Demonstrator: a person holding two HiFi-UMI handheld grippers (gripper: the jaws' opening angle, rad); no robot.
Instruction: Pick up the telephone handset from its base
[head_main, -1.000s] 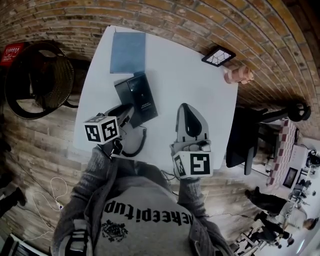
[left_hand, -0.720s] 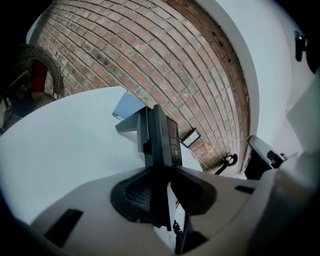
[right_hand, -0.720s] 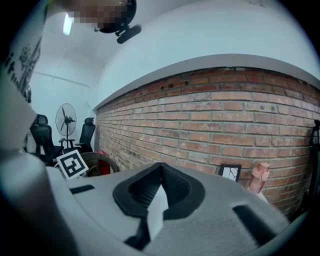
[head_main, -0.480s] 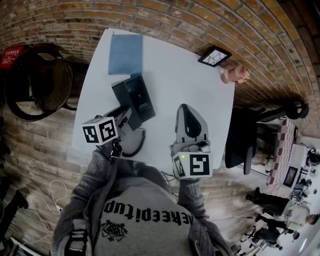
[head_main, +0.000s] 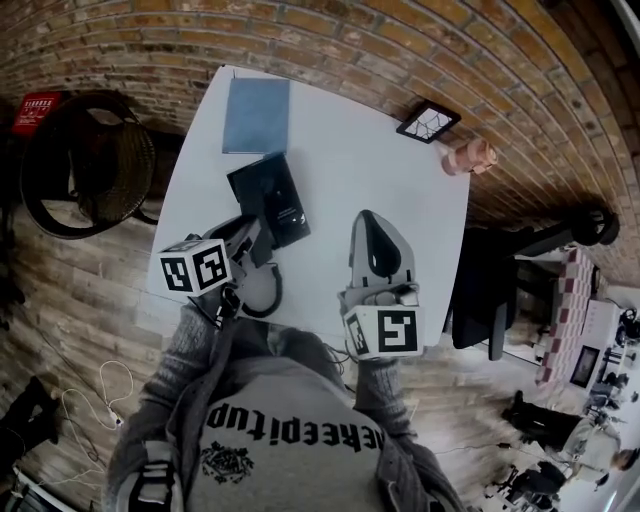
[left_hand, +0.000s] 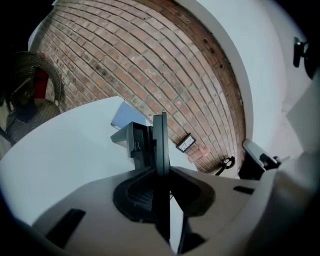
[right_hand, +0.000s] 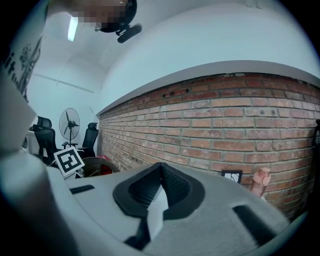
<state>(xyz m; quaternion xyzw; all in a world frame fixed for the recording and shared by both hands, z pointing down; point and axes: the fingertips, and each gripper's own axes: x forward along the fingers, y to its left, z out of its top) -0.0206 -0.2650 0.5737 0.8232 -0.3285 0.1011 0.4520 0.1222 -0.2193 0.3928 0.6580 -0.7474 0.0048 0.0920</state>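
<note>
handset (left_hand: 160, 135): black, seen edge-on in the left gripper view, standing up like a thin slab right between the jaws. in the head view it's at the near-left corner of the base, can't tell if it's fully clear of it
left gripper (head_main: 243, 238): jaws have just been closing and are now clamped on the handset, one on each flat side
right gripper (right_hand: 160, 169): jaws pressed together with nothing in them, hanging over the table to the right of the phone, well apart from it
telephone base (head_main: 270, 195): black slab, sits skewed on the table just beyond the left gripper
cord (head_main: 268, 298): dark loop curling on the table near the front edge, beside the left gripper
table (head_main: 360, 150): white, pushed up against a brick wall
blue notebook (head_main: 256, 115): flat at the far-left corner, just behind the base
black-framed card (head_main: 430, 122): at the far-right edge by the wall
pink thing (head_main: 470, 155): near the card at the table's right corner, too small to name
wicker basket chair (head_main: 95, 165): on the floor off the table's left side, inside is dark so no idea what's in it
</note>
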